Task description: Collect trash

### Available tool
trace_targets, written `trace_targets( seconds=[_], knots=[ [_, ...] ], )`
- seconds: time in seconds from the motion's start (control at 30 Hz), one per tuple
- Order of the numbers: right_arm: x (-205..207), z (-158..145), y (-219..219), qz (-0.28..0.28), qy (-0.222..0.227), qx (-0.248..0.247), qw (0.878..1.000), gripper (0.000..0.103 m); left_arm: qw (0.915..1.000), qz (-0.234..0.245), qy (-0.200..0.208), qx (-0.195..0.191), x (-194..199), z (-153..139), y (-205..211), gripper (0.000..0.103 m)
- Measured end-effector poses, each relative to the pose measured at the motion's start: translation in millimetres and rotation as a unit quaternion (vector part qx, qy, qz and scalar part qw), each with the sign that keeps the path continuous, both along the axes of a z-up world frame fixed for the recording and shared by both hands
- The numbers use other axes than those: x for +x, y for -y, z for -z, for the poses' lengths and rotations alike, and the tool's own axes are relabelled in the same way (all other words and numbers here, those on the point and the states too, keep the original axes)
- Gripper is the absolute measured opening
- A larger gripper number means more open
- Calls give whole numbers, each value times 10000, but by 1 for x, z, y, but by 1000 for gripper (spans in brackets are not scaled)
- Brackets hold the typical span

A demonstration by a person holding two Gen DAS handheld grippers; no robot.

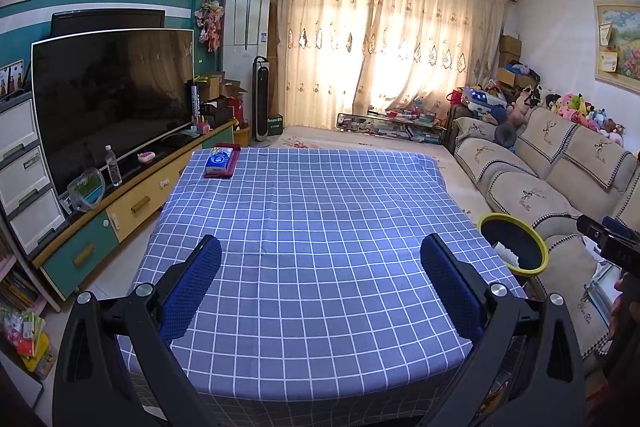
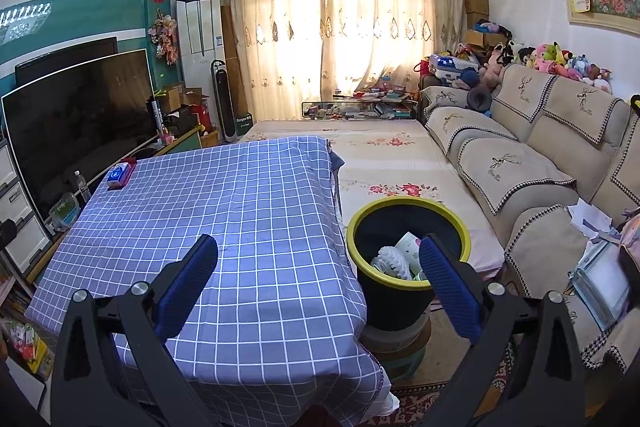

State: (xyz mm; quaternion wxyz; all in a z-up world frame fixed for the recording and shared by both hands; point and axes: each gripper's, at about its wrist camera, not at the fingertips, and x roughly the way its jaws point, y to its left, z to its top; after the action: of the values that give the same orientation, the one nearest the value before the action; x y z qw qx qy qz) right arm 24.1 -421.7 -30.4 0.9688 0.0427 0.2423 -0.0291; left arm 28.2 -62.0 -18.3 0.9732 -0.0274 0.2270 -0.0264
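Surface: a table under a blue-and-white checked cloth, bare but for a blue tissue pack on a dark red tray at its far left corner.
Trash: white and pale crumpled scraps lay inside the black bin with a yellow rim, just beside the table's right edge.
Left gripper: released, blue pads wide apart, empty.
Right gripper: released, empty.
Room: black television left, beige sofa right, cream curtains behind.
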Motion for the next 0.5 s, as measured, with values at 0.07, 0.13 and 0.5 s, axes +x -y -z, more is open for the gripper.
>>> trace_targets(
  seconds=[0.07,0.13,0.5],
  knots=[
    [0,0,0,2,-6,-2,10000,96,10000,-1,4,32,0,2,2,98],
    [1,0,0,-4,-15,1,10000,96,10000,-6,0,54,1,3,3,98],
    [2,3,0,-19,-41,10,10000,96,10000,15,-55,54,3,8,5,98]
  ],
)
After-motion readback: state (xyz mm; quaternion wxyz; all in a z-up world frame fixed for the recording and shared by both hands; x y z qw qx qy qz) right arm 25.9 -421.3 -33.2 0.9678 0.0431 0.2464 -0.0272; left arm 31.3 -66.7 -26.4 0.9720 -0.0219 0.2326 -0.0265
